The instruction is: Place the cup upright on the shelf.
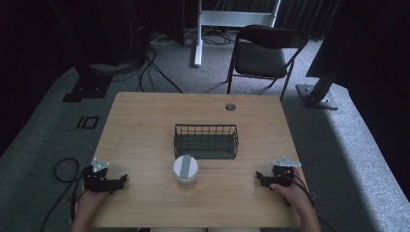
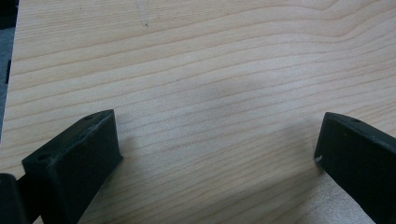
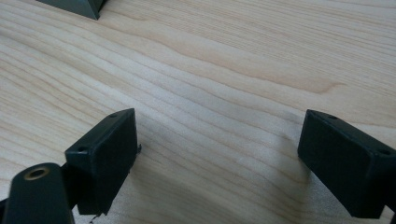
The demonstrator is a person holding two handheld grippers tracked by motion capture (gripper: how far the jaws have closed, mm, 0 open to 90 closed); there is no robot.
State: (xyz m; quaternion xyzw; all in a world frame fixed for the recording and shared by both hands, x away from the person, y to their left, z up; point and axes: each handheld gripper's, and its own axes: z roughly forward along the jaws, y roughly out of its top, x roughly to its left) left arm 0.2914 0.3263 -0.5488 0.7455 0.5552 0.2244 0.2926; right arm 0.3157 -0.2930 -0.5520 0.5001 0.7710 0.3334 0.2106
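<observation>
A dark wire basket (image 1: 206, 141) stands at the middle of the wooden table (image 1: 145, 121). Just in front of it sits a white round container with a grey stripe across its lid (image 1: 185, 170). My left gripper (image 1: 121, 181) rests on the table near the front left corner, pointing right towards the container, and is open (image 2: 217, 149) with bare wood between its jaws. My right gripper (image 1: 260, 178) rests near the front right corner, pointing left, also open (image 3: 219, 154) over bare wood. A corner of the basket (image 3: 74, 5) shows at the top left of the right gripper view.
A folding chair (image 1: 265, 53) stands beyond the table's far edge, next to a white stand (image 1: 198, 34). A round cable hole (image 1: 230, 107) is at the table's far side. Cables (image 1: 65, 169) lie on the carpet at the left.
</observation>
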